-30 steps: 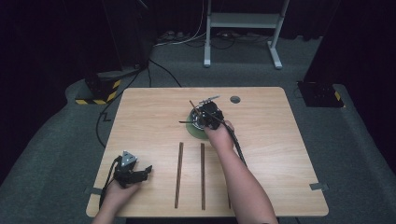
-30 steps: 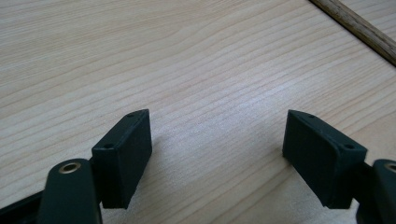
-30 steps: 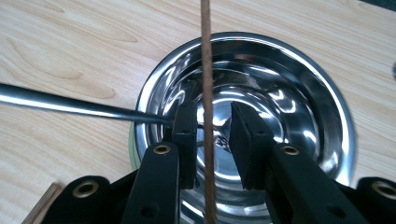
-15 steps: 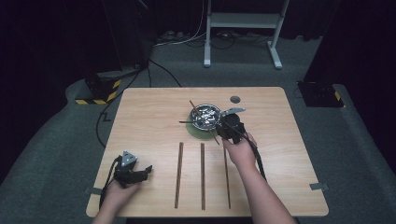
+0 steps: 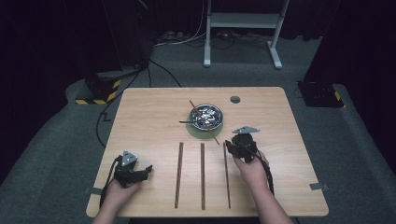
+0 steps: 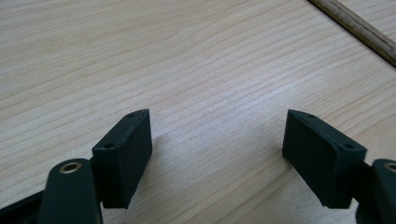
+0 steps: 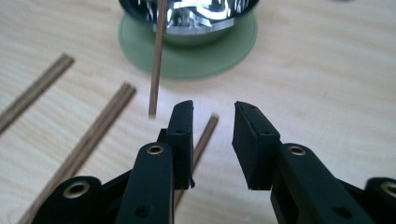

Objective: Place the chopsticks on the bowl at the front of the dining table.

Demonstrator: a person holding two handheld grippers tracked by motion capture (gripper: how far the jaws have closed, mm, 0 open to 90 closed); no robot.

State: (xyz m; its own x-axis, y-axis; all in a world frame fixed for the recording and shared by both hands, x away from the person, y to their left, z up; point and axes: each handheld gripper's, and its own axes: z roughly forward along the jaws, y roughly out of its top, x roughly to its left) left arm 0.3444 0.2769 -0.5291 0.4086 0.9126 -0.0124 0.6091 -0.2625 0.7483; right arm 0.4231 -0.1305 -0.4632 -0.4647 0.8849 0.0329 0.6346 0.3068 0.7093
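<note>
- A shiny metal bowl [image 5: 207,115] sits on a round green mat [image 5: 196,131] a little beyond the middle of a pale wooden table [image 5: 289,154]; thin wooden sticks [image 5: 192,105] lean in the bowl and poke out over its rim.
- Three long dark wooden sticks [image 5: 202,175] lie flat and parallel on the near half of the table, side by side with gaps between them.
- The right gripper [image 7: 213,140], held in the person's right hand [image 5: 252,169], hovers just nearer than the bowl, above the far end of the rightmost stick. Its jaws stand a narrow gap apart and hold nothing.
- The left gripper [image 6: 217,156] rests near the table's near left corner in the left hand [image 5: 120,192], well apart from the sticks. Its jaws are spread wide and empty.
</note>
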